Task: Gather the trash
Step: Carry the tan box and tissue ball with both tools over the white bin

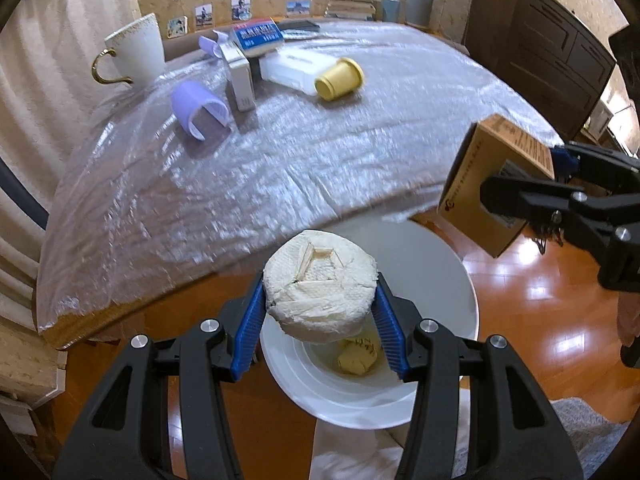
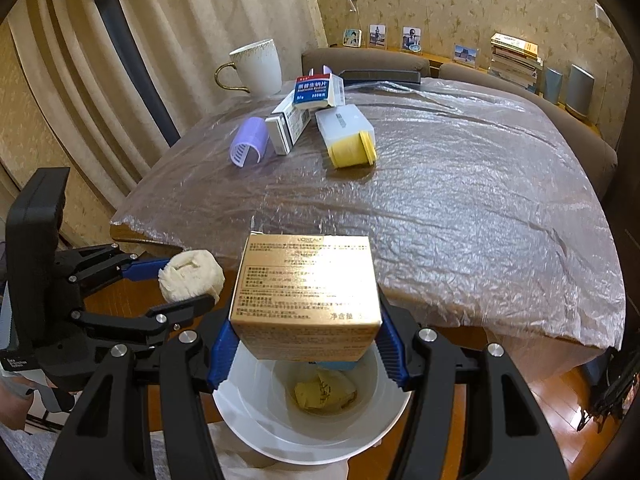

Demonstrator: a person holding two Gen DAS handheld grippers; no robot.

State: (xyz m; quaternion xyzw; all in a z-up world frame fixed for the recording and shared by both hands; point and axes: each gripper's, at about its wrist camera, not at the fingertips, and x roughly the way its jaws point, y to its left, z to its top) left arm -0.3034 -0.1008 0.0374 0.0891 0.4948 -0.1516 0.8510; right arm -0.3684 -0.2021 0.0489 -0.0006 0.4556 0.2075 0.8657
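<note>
The white bin's (image 2: 256, 412) mouth is open below, but the gold box (image 2: 306, 300) in the right tongs (image 2: 306, 344) and the paper wad (image 1: 320, 284) in the left tongs (image 1: 320, 320) hang over it. On the table (image 2: 460, 220), the near and right stretches are bare. The far left is crowded by a mug (image 2: 258, 66), purple roller (image 2: 248, 142), cartons (image 2: 296, 118) and a yellow-capped container (image 2: 348, 136).

My ribbed blue plastic pads (image 1: 251, 322) pinched soft, rough tissue roll (image 1: 320, 285); my other held glossy gold cardboard box (image 2: 306, 296) above crinkly plastic sheet (image 2: 460, 208).
</note>
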